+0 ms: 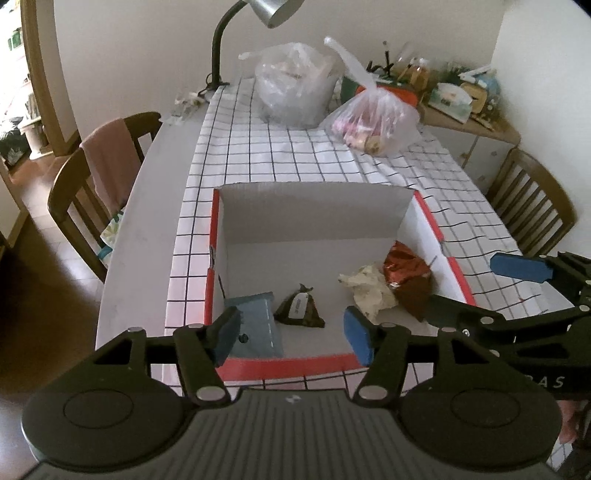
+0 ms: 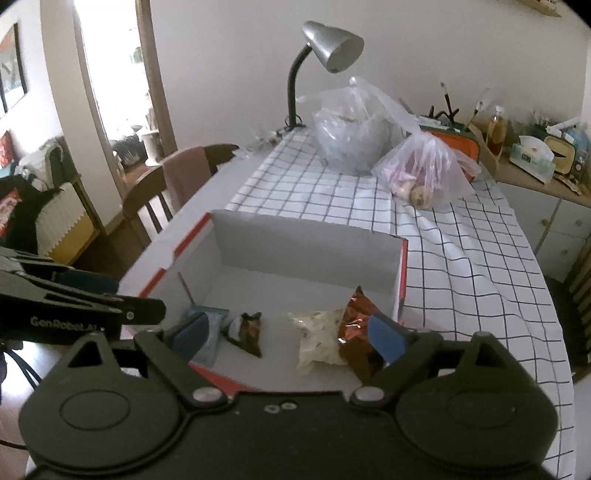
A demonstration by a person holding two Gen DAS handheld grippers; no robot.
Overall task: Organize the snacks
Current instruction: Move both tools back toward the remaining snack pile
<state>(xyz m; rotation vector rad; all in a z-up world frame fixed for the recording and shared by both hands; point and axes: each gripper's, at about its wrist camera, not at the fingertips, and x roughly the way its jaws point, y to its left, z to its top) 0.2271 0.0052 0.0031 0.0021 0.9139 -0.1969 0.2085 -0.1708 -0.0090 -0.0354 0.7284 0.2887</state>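
Observation:
A white cardboard box with red edges (image 1: 314, 363) (image 2: 402, 273) sits open on the checked tablecloth. Inside lie a blue-grey packet (image 1: 258, 321) (image 2: 212, 332), a dark triangular snack (image 1: 300, 306) (image 2: 246, 328), a cream wrapper (image 1: 367, 290) (image 2: 319, 339) and a red-brown foil bag (image 1: 408, 275) (image 2: 356, 325). My left gripper (image 1: 293, 334) is open and empty above the box's near edge. My right gripper (image 2: 290, 334) is open and empty over the box; it also shows in the left wrist view (image 1: 476, 291) at the box's right side.
Two clear plastic bags (image 1: 295, 85) (image 1: 373, 122) with food stand at the table's far end. A desk lamp (image 1: 258, 14) is clamped at the back. Wooden chairs (image 1: 92, 192) (image 1: 535, 199) flank the table. A cluttered side shelf (image 1: 461, 99) is at back right.

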